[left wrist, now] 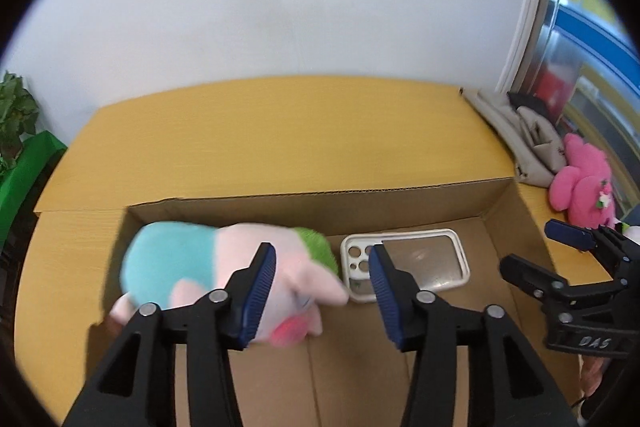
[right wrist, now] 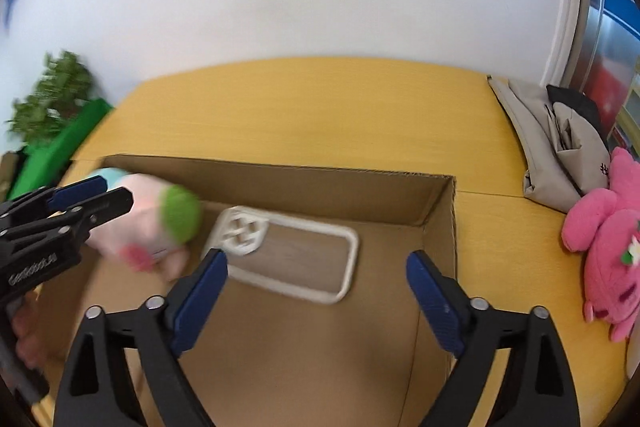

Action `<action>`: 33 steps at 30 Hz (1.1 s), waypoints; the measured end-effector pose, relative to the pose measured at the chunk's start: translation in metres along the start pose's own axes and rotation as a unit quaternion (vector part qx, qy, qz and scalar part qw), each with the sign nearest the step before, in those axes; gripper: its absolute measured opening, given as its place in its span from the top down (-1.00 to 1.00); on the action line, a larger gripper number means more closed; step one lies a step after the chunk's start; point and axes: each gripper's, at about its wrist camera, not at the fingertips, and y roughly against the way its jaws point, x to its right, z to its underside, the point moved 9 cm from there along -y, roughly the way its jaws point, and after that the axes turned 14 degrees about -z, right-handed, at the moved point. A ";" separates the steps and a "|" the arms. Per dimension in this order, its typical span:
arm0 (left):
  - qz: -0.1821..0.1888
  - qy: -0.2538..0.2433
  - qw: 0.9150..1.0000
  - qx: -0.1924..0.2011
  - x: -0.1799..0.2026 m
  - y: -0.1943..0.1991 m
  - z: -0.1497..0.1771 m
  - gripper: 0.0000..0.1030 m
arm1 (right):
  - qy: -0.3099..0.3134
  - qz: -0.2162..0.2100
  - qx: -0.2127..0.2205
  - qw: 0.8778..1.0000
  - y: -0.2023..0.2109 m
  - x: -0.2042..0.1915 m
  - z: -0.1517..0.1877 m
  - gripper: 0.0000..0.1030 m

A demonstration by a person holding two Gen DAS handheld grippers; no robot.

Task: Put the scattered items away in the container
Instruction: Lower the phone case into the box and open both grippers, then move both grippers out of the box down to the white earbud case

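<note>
An open cardboard box (left wrist: 320, 203) (right wrist: 320, 187) sits on the yellow table. Inside lie a pink, teal and green plush toy (left wrist: 192, 267) (right wrist: 136, 223) at the left and a white phone case (left wrist: 404, 263) (right wrist: 292, 255) beside it. My left gripper (left wrist: 322, 267) is open above the box, its left finger over the plush, holding nothing. It also shows in the right wrist view (right wrist: 108, 193). My right gripper (right wrist: 316, 267) is open over the box above the phone case. It shows in the left wrist view (left wrist: 532, 247). A pink plush (left wrist: 584, 183) (right wrist: 608, 243) lies on the table right of the box.
A grey pouch (left wrist: 524, 143) (right wrist: 556, 151) lies at the table's back right by the pink plush. A green object and a plant (left wrist: 16, 131) (right wrist: 52, 115) stand at the left beyond the table. A white wall is behind.
</note>
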 end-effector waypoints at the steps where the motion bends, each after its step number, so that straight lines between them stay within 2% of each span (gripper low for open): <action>1: 0.001 0.004 1.000 0.010 -0.003 0.011 0.003 -0.05 | 0.005 -0.003 0.004 1.000 0.012 -0.008 0.006 -0.95; 4: -0.008 0.014 0.999 0.029 -0.028 0.054 0.035 -0.27 | 0.019 -0.022 0.021 0.999 0.054 -0.032 0.031 -0.99; 7: -0.008 0.011 0.999 0.033 -0.041 0.076 0.073 -0.32 | 0.017 -0.056 0.030 0.998 0.085 -0.060 0.069 -0.99; 10: -0.027 0.006 1.000 0.013 -0.054 0.073 0.114 -0.32 | 0.011 -0.051 0.009 0.999 0.082 -0.061 0.112 -1.00; 13: -0.010 0.026 0.999 -0.026 -0.063 0.058 0.150 -0.32 | -0.021 -0.041 -0.028 0.999 0.063 -0.051 0.152 -0.99; 15: 0.008 0.032 0.999 -0.037 -0.066 0.061 0.167 -0.32 | -0.032 -0.032 -0.046 0.998 0.053 -0.048 0.174 -0.99; 19: 0.022 0.018 0.998 -0.056 -0.054 0.057 0.189 -0.32 | -0.031 -0.008 -0.045 0.998 0.053 -0.041 0.191 -0.98; 22: 0.000 0.009 0.998 -0.055 -0.053 0.060 0.202 -0.32 | -0.009 0.016 -0.038 0.999 0.057 -0.042 0.196 -0.99; 29: 0.004 0.004 0.999 -0.051 -0.054 0.070 0.213 -0.32 | -0.004 0.020 -0.027 0.999 0.065 -0.043 0.200 -0.99; 33: -0.010 -0.003 0.999 -0.040 -0.059 0.074 0.208 -0.32 | -0.004 0.020 -0.027 0.999 0.068 -0.040 0.198 -0.99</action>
